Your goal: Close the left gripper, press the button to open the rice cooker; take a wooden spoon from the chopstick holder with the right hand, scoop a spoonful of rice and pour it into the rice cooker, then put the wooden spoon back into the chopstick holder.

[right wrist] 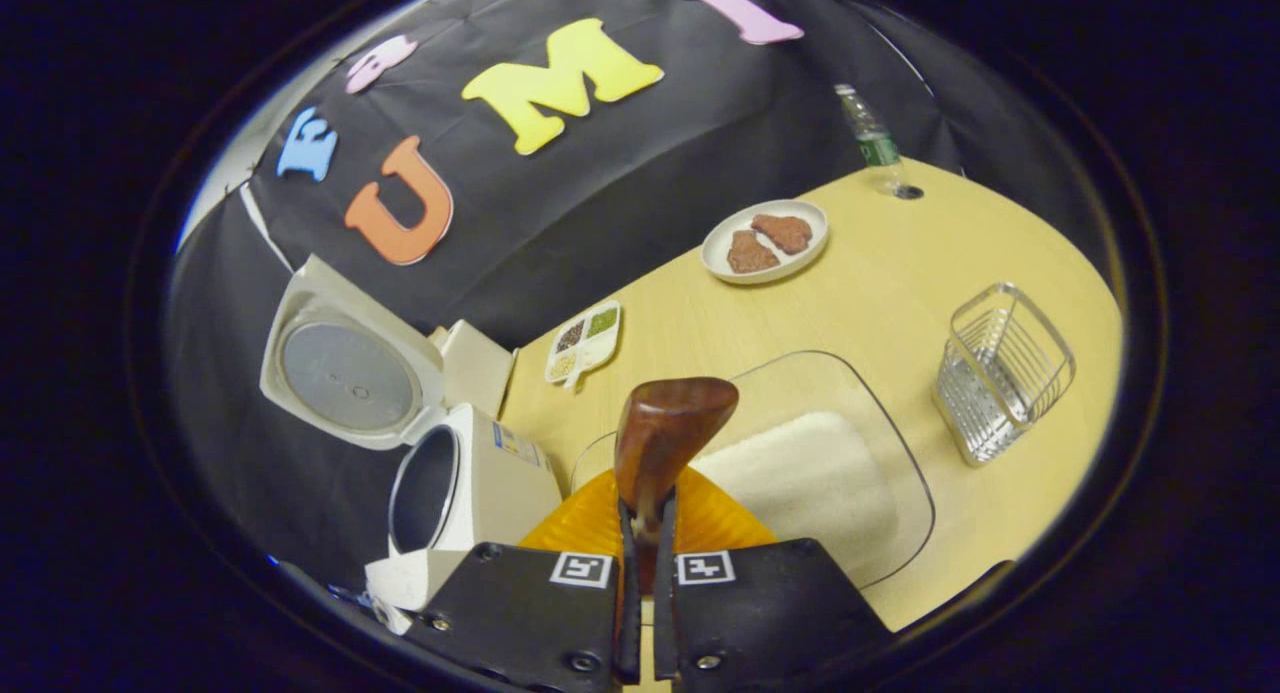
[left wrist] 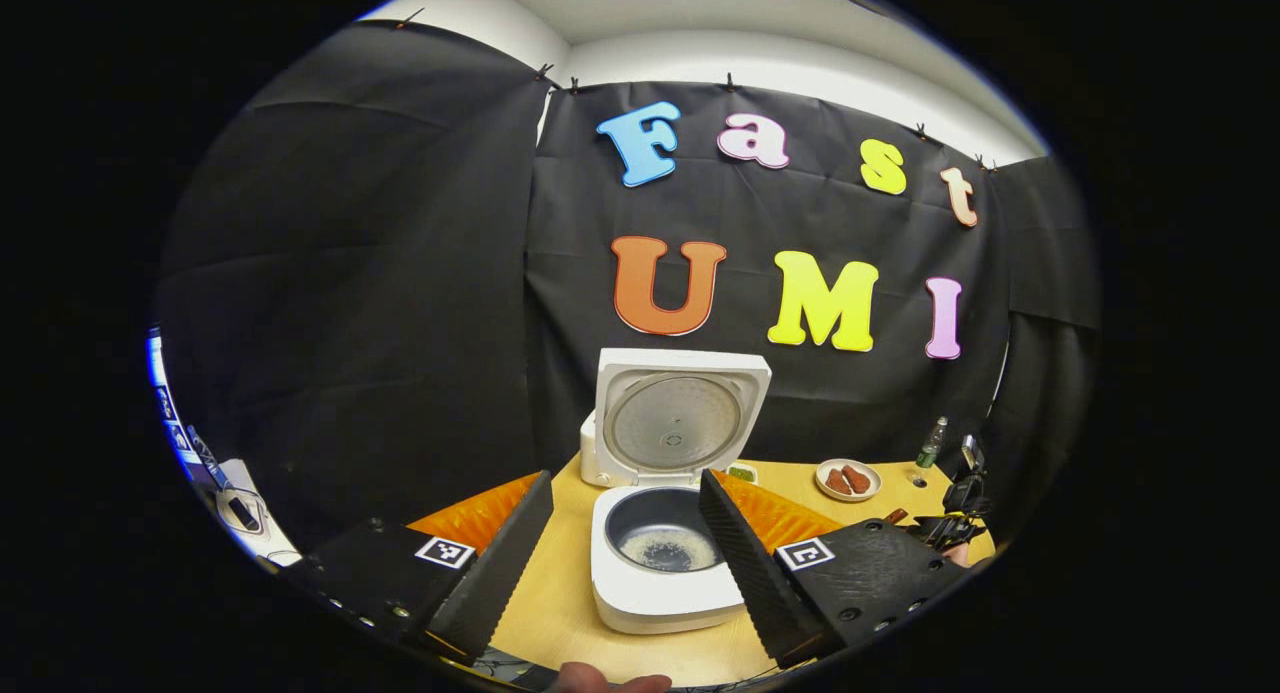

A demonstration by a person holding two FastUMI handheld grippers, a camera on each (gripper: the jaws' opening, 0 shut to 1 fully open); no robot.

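The white rice cooker (left wrist: 655,593) stands open on the table, its lid (left wrist: 680,418) upright. A thin layer of rice (left wrist: 668,550) lies at the bottom of its dark pot. My left gripper (left wrist: 625,483) is open, with its fingers spread to either side of the pot and nothing between them. My right gripper (right wrist: 647,508) is shut on the handle of the wooden spoon (right wrist: 665,428). The spoon's bowl hangs over the near left edge of the clear rice tray (right wrist: 905,473), and the side facing me shows no rice. The wire chopstick holder (right wrist: 1000,373) stands to the tray's right. The cooker (right wrist: 470,483) sits to the left of the spoon.
A plate of brown meat pieces (right wrist: 765,241) and a plastic bottle (right wrist: 872,138) stand toward the back of the wooden table (right wrist: 950,253). A small divided dish of grains (right wrist: 585,343) lies between the cooker and the plate. A fingertip (left wrist: 610,683) shows at the near edge.
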